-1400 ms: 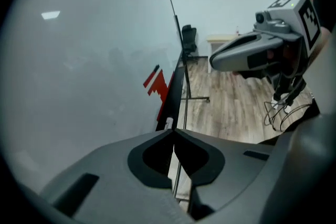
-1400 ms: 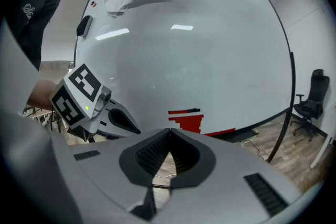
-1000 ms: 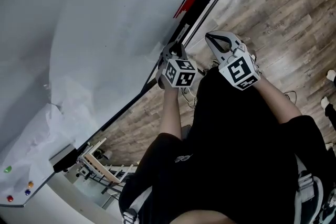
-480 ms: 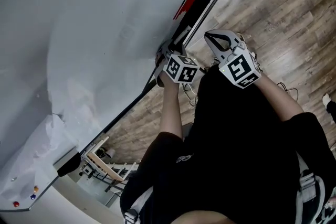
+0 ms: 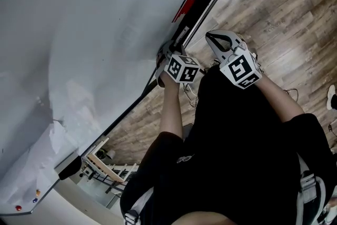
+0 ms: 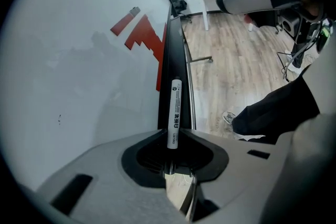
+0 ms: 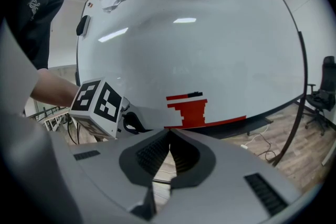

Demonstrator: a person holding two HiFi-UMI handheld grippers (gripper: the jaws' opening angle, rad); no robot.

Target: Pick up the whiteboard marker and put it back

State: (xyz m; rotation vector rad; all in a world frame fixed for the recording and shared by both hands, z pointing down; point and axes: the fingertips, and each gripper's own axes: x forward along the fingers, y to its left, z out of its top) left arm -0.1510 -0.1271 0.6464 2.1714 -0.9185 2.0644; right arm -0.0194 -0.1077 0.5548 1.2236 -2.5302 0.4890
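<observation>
The whiteboard marker (image 6: pixel 174 110), white with black print, sticks out from my left gripper (image 6: pixel 171 148), which is shut on its near end. It lies in line with the black tray (image 6: pixel 171 55) at the whiteboard's (image 5: pixel 79 34) lower edge, just above or on it; I cannot tell if they touch. In the head view the left gripper (image 5: pixel 167 54) is at the tray (image 5: pixel 197 10). My right gripper (image 5: pixel 211 37) hovers beside it over the floor, shut and empty. In its own view the right gripper (image 7: pixel 169 136) faces the board and the left gripper's marker cube (image 7: pixel 97 107).
A red stepped drawing (image 7: pixel 191 112) is on the board above the tray. The person's black-clad body (image 5: pixel 237 155) fills the lower head view. A wooden rack (image 5: pixel 97 158) stands under the board, an office chair (image 7: pixel 320 94) and cables (image 7: pixel 260 141) on the wooden floor.
The left gripper has rolled slightly at the tray, still holding the marker. The right gripper has stayed put. The head camera's view of the board has shifted a little.
</observation>
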